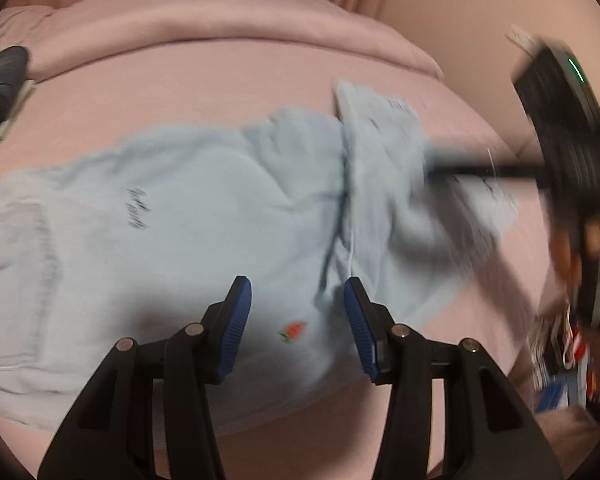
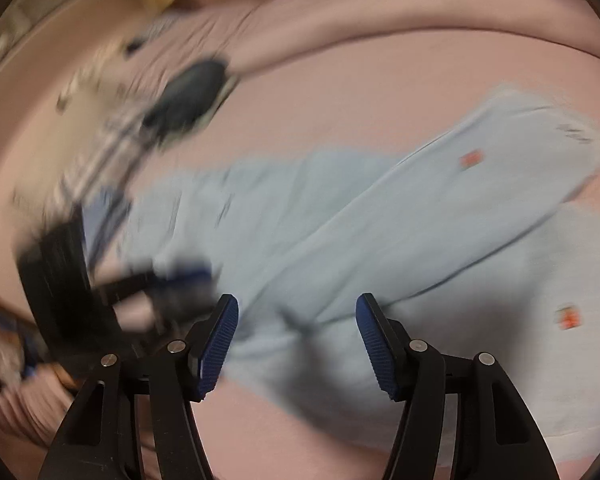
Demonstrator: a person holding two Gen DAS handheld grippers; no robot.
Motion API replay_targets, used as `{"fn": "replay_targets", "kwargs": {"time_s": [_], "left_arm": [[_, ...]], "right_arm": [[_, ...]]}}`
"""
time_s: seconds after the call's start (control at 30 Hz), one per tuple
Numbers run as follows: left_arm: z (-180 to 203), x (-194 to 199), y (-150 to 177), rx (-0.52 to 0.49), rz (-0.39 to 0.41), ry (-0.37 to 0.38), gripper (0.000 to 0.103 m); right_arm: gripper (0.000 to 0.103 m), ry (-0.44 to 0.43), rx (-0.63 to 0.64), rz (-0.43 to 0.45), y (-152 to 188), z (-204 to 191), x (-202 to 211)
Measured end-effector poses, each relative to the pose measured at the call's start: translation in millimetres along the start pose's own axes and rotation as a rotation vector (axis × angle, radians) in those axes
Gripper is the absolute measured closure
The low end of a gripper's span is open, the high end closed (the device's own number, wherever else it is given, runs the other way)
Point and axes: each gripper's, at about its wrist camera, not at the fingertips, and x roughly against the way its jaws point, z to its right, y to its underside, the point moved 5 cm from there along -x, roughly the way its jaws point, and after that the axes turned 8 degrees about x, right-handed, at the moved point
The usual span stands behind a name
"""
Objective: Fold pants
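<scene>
Light blue pants (image 1: 180, 220) lie spread across a pink bed (image 1: 180, 92), with one part folded over at the right. A small red flower (image 1: 294, 330) is stitched on the cloth. My left gripper (image 1: 298, 312) hangs open just above the pants, with nothing pressed between its blue pads. The right gripper (image 1: 436, 164) shows as a blur at the folded part. In the right wrist view the pants (image 2: 380, 240) run diagonally. My right gripper (image 2: 296, 336) is open over them, holding nothing. The left gripper (image 2: 172, 280) is blurred at the left.
A dark folded garment (image 1: 0, 88) (image 2: 192, 96) rests on the bed's far side. A rolled pink blanket (image 1: 220, 20) lies along the back. A person's hand (image 1: 580, 240) holds the right gripper. Blurred clutter (image 1: 568, 360) sits off the bed's right edge.
</scene>
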Motion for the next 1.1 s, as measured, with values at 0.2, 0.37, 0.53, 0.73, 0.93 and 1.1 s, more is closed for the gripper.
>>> {"fn": "replay_targets", "kwargs": {"time_s": [0.2,0.37,0.53,0.73,0.93,1.1], "left_arm": [[1,-1,-5,0.004,-0.004,0.027,0.055],[12,4,-2,-0.03,0.009,0.045,0.055],[31,-5,-5,-0.063,-0.011,0.094,0.055],[43,-34,-7,-0.112,-0.062,0.003,0.069],[50,-29,-6,-0.125,-0.043,-0.034,0.091],[54,-29,-5,-0.156,-0.028,-0.05,0.092]], "right_arm": [[0.036,0.135,-0.207,0.034,-70,73,-17],[0.036,0.327,-0.221,-0.085,-99,91,-62],[0.037,0.4,-0.224,-0.155,-97,103,-89],[0.096,0.361,-0.222,-0.124,-90,103,-73],[0.097,0.188,-0.268,0.158,-71,86,28],[0.096,0.138,-0.309,0.35,-25,75,101]]}}
